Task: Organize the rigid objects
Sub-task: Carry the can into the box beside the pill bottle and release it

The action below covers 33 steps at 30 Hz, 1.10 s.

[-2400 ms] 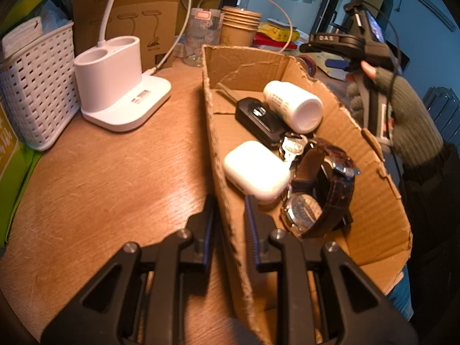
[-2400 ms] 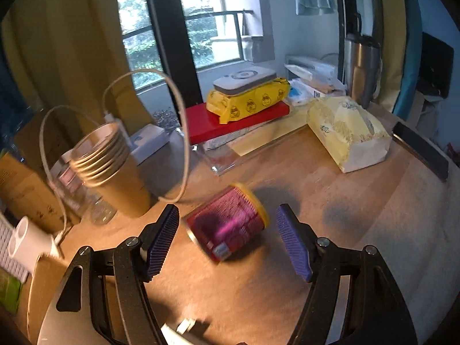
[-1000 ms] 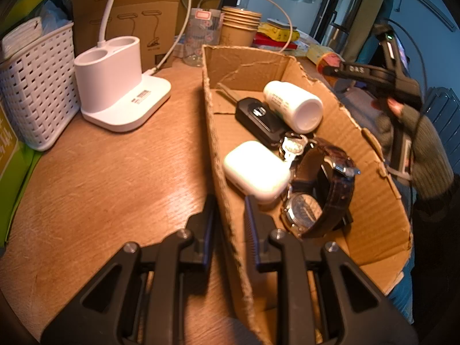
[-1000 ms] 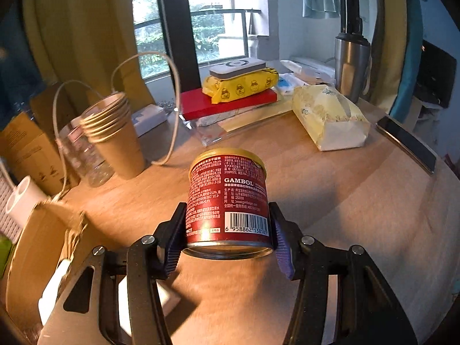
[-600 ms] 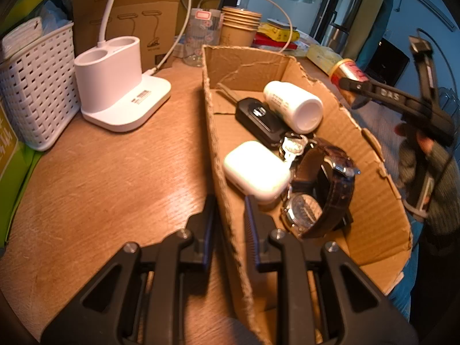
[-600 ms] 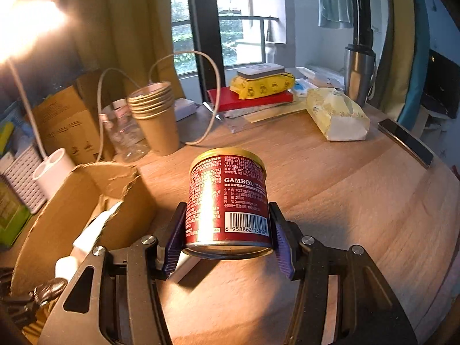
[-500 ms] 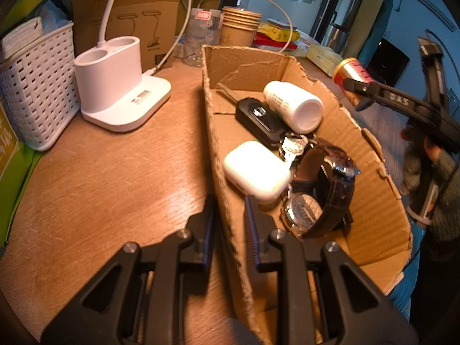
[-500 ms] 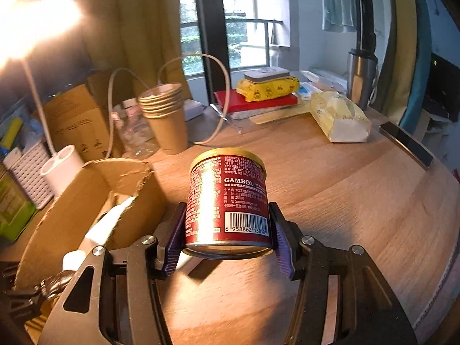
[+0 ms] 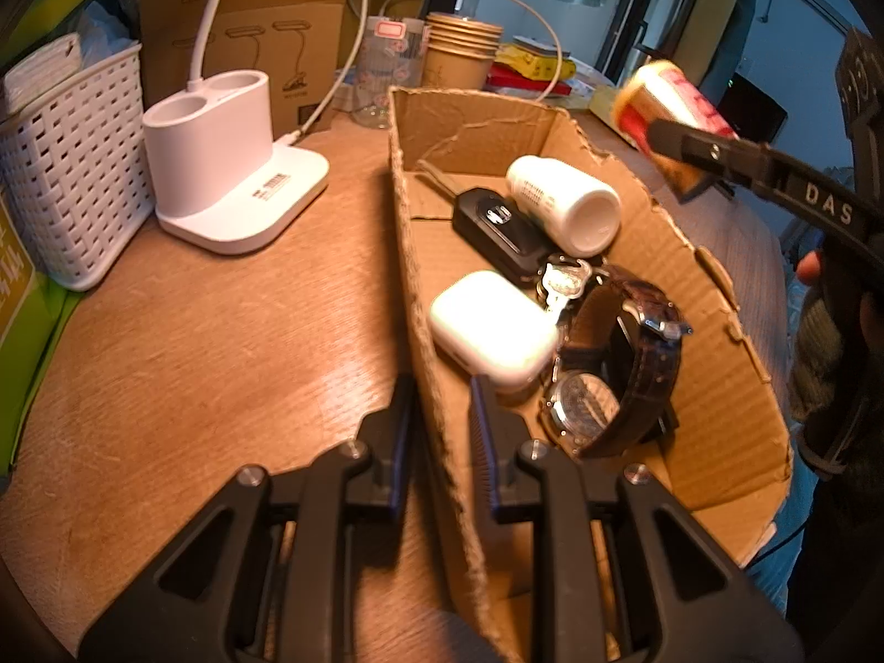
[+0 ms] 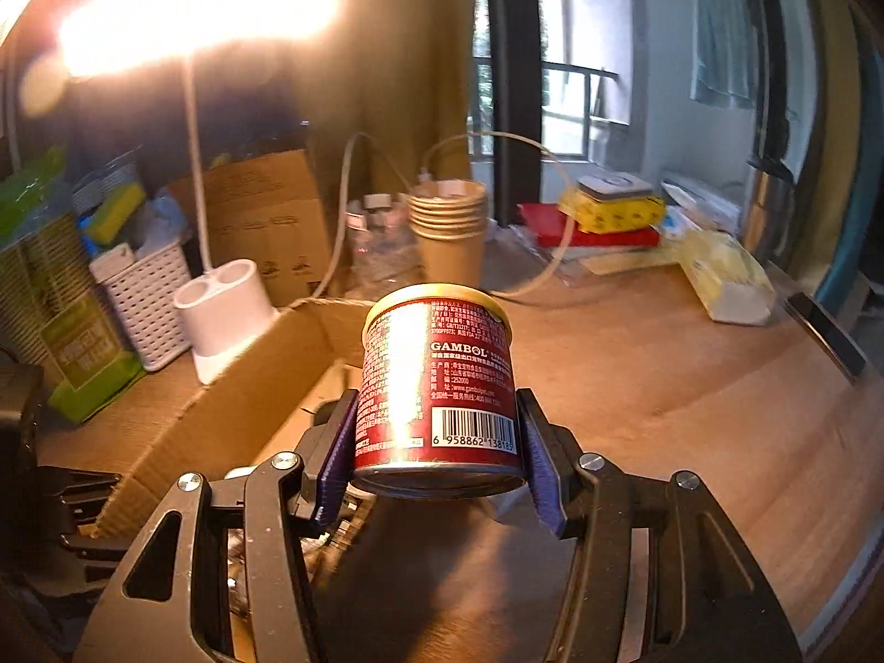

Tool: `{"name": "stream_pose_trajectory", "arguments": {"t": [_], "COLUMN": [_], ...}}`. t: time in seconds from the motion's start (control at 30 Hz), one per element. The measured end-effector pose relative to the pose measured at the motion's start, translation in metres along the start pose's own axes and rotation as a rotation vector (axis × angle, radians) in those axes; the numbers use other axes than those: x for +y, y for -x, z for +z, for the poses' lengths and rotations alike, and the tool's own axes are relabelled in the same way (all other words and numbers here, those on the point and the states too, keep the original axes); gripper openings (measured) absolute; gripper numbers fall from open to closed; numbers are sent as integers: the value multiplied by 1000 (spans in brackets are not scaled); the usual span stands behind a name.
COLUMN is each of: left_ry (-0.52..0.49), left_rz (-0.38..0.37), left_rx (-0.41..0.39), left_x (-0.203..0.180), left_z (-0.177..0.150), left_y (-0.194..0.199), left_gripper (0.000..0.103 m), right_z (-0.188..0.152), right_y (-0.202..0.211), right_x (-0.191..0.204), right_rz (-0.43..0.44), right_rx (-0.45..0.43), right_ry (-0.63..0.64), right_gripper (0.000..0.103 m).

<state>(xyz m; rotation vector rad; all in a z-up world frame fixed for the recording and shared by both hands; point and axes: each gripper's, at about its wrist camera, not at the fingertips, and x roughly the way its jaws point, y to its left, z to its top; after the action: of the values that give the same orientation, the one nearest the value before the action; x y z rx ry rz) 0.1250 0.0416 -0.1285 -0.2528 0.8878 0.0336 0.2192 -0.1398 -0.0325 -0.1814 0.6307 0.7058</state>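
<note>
My right gripper (image 10: 436,458) is shut on a red GAMBOL can (image 10: 436,387) and holds it in the air above the right rim of the open cardboard box (image 10: 221,409); the can (image 9: 671,105) also shows in the left wrist view. My left gripper (image 9: 436,431) is shut on the left wall of the cardboard box (image 9: 425,298). In the box lie a white bottle (image 9: 563,204), a black key fob (image 9: 500,229), a white earbud case (image 9: 492,326), keys (image 9: 563,282) and a brown-strapped watch (image 9: 613,375).
On the wooden table stand a white lamp base (image 9: 221,160), a white basket (image 9: 66,166), stacked paper cups (image 10: 450,232), a glass jar (image 9: 384,77) and a brown carton (image 9: 248,22). A red and yellow stack (image 10: 602,221), a tissue pack (image 10: 724,282) and a phone (image 10: 829,337) lie far right.
My right gripper closed on the can, lifted it from the table and carried it left over the box. My left gripper stayed shut on the box wall.
</note>
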Motion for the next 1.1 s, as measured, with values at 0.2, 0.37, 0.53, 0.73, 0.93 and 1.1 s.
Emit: {"name": "stream_pose_trajectory", "arguments": {"t": [0.2, 0.37, 0.53, 0.73, 0.93, 1.1], "left_ry": [0, 0, 0, 0, 0, 0], "left_rz": [0, 0, 0, 0, 0, 0], "left_rx": [0, 0, 0, 0, 0, 0], "left_x": [0, 0, 0, -1, 0, 0], "left_z": [0, 0, 0, 0, 0, 0], "left_y": [0, 0, 0, 0, 0, 0], "left_gripper": [22, 22, 22, 22, 22, 22], "right_z": [9, 12, 13, 14, 14, 14], "right_y": [-6, -13, -26, -36, -44, -50], "right_x": [22, 42, 63, 83, 97, 99], "right_rz": [45, 74, 107, 124, 118, 121], "right_rx": [2, 20, 73, 112, 141, 169], "right_ry": [55, 129, 220, 312, 371, 384], "right_gripper": [57, 57, 57, 57, 57, 57]}}
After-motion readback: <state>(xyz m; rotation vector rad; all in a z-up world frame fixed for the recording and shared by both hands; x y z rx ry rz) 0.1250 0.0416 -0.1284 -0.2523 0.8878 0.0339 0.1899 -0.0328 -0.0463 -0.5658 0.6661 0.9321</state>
